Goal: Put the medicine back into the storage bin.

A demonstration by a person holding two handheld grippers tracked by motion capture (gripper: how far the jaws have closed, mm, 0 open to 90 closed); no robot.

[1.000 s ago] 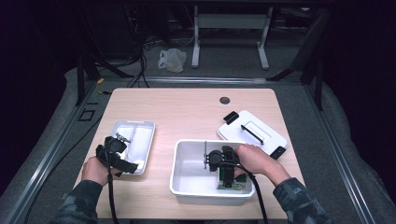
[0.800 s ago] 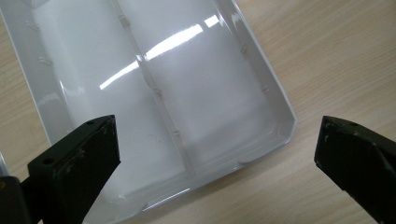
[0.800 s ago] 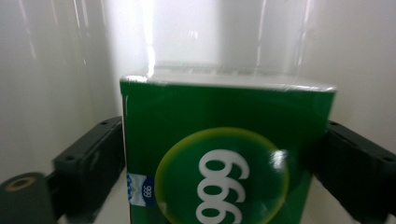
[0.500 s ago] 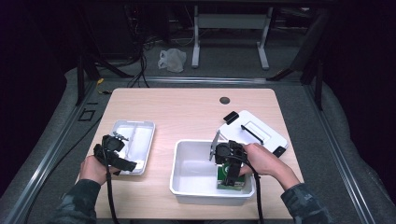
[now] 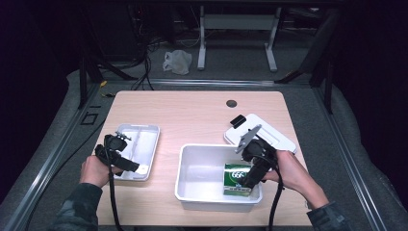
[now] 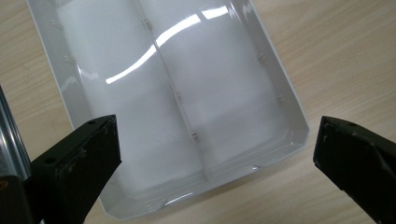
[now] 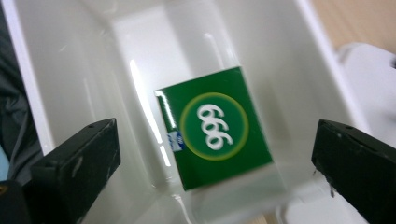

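We hold our right gripper (image 5: pixel 251 177), its fingers just spread wide, above the green square box (image 5: pixel 237 179) in the white plastic bin (image 5: pixel 192 168) near the table's (image 5: pixel 192 115) front edge, nothing between them.

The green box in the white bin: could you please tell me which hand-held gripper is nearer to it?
Right. The right hand-held gripper hangs just above the green box in the white bin, jaws open. The left hand-held gripper is across the table, over the divided tray.

A green box (image 5: pixel 237 179) printed with a white 666 inside a yellow-green ring is seen in a white tub (image 5: pixel 192 168). A white divided tray (image 5: pixel 144 144) and white lid (image 5: pixel 274 137) are seen on a pale wood-grain table (image 5: pixel 192 113).
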